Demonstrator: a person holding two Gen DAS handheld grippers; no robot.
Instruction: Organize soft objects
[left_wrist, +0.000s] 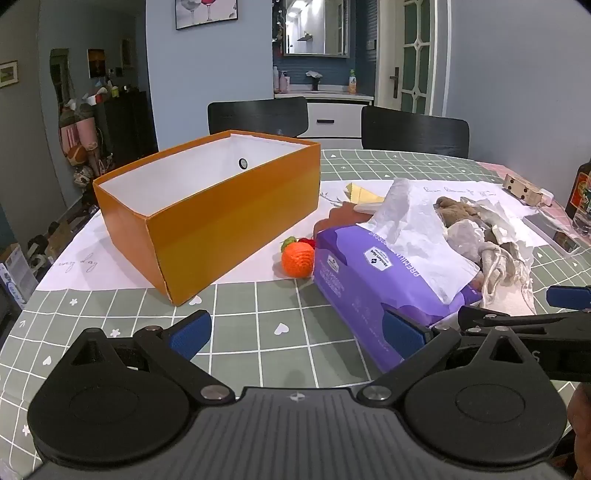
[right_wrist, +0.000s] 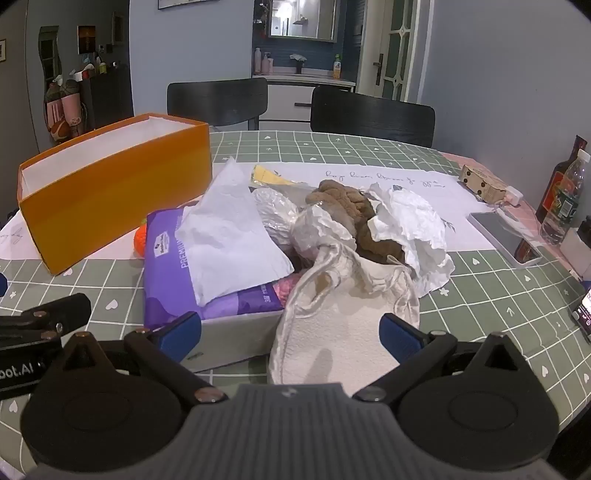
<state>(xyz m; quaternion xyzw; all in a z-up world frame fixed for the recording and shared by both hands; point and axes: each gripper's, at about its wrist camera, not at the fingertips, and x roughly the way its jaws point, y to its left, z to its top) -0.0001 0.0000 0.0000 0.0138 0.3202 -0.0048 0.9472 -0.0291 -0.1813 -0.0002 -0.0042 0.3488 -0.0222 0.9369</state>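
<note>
An open orange box (left_wrist: 207, 214) with a white inside stands on the table; it also shows in the right wrist view (right_wrist: 110, 188). A purple tissue pack (left_wrist: 373, 273) lies right of it, also in the right wrist view (right_wrist: 207, 266). A crocheted orange toy (left_wrist: 297, 260) sits between box and pack. A pile of a brown plush (right_wrist: 351, 214), a white cloth (right_wrist: 343, 306) and crumpled plastic (right_wrist: 413, 225) lies beside the pack. My left gripper (left_wrist: 295, 334) is open and empty, low before the pack's corner. My right gripper (right_wrist: 291, 332) is open, its fingers on either side of the white cloth's near end.
Two black chairs (left_wrist: 258, 116) stand behind the table. Bottles (right_wrist: 563, 195), a phone (right_wrist: 504, 236) and a small cardboard box (right_wrist: 482, 184) lie at the right edge. A white sheet (left_wrist: 118, 266) lies under the box on the green checked tablecloth (left_wrist: 258, 325).
</note>
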